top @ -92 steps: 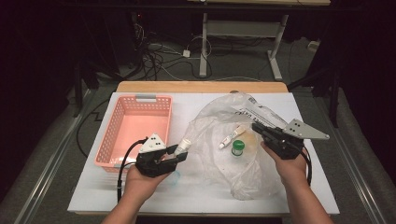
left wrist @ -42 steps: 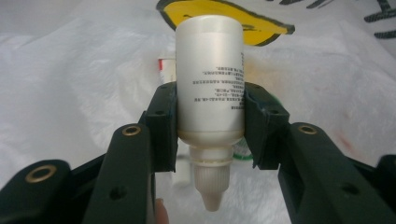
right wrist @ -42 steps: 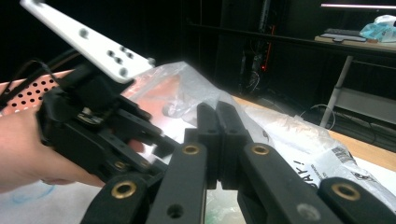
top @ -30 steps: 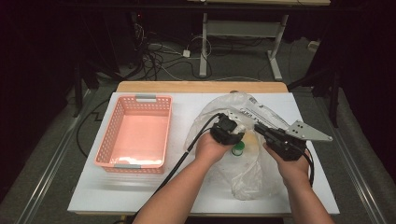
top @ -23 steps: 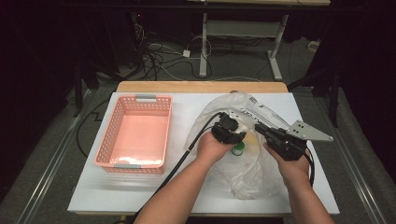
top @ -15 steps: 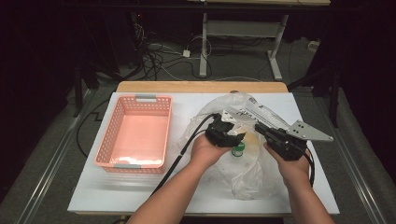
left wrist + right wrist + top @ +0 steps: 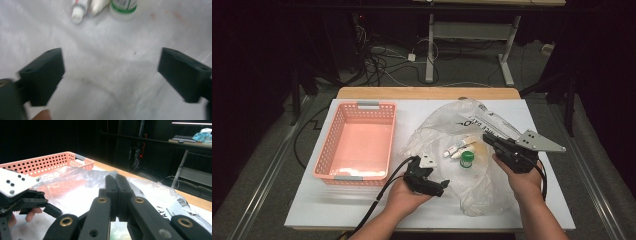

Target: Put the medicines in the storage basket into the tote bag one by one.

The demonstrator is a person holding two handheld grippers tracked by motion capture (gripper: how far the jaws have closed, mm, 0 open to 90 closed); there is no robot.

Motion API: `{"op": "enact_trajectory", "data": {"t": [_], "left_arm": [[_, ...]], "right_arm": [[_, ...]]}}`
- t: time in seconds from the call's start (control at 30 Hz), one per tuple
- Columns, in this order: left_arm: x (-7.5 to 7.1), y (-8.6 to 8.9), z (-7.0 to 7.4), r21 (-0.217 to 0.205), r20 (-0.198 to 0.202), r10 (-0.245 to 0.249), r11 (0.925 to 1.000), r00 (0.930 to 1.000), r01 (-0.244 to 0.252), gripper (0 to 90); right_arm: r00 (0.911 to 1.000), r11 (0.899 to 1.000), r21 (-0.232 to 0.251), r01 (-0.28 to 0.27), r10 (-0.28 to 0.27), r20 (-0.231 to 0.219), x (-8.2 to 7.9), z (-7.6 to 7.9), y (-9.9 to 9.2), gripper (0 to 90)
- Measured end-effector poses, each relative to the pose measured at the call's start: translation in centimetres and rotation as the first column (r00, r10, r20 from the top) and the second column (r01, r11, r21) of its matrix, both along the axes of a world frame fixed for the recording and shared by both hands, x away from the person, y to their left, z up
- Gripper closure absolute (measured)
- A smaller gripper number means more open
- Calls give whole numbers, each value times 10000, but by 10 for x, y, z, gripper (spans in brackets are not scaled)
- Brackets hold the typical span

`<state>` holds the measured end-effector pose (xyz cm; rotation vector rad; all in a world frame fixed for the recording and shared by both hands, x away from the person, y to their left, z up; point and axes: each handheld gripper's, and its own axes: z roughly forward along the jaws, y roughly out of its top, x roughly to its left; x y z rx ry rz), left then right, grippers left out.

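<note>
The right gripper (image 7: 498, 144), jaws together on the film, pins the clear plastic bag (image 7: 447, 131) so its mouth stays spread. The left gripper (image 7: 438, 188), jaws just opened and empty, sits near the bag's front edge (white tubes (image 7: 458, 147) and green-capped jar (image 7: 467, 159) lie inside, just beyond)

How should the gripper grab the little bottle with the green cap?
Probably around the white body of the green-capped bottle, just past its cap, coming from the near side. There the open left gripper already faces it, while two small tubes lie close on the far side.
</note>
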<state>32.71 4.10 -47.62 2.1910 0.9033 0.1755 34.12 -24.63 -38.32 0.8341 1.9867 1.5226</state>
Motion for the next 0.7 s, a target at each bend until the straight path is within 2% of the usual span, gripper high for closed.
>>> {"op": "enact_trajectory", "data": {"t": [0.07, 0.13, 0.2, 0.23, 0.27, 0.3, 0.37, 0.43, 0.5, 0.63, 0.7], "left_arm": [[0, 1, -5, 214, -277, 123, 9997, 9995, -117, 0], [1, -1, -7, 453, -290, 201, 9988, 9994, -188, 0], [5, -5, -12, 446, -650, 236, 9988, 9976, -207, 0], [6, -9, -16, 619, -763, 225, 9979, 9968, -178, 0], [4, -14, -17, 1089, -432, 107, 9940, 9990, -59, 0], [2, -17, -17, 1267, -281, -58, 9919, 9996, 93, 0], [2, -17, -16, 1184, -335, -113, 9929, 9994, 152, 33], [-2, -15, -16, 1015, -162, -194, 9946, 9997, 209, 120], [-6, -14, -15, 839, -2, -325, 9960, 9995, 324, 245], [-7, -11, -16, 542, 136, -130, 9985, 9998, 122, 490], [-8, -11, -16, 497, 247, -199, 9986, 9995, 187, 624]], "right_arm": [[10000, 10000, 1, -6, 6, -10, 0, 0, 0, 900], [10000, 10000, -28, -12, 11, -41, 1, -1, 0, 900], [10000, 10000, -12, -5, 5, -90, 1, -2, 1, 900], [10000, 10000, -22, -16, 16, -92, 1, -3, 1, 900], [9999, 10000, -39, -35, 34, -103, 1, -3, 1, 900], [9999, 10000, -50, -50, 49, -88, 1, -3, 1, 900], [9999, 10000, -64, -43, 42, -109, 1, -3, 1, 900], [9999, 10000, -78, -26, 26, -123, 1, -4, 2, 900], [9999, 9999, -122, -64, 62, -149, 1, -5, 2, 900], [9998, 9998, -180, -54, 51, -172, 0, -5, 5, 900], [9999, 9998, -177, -80, 77, -144, -1, -4, 6, 900]]}}
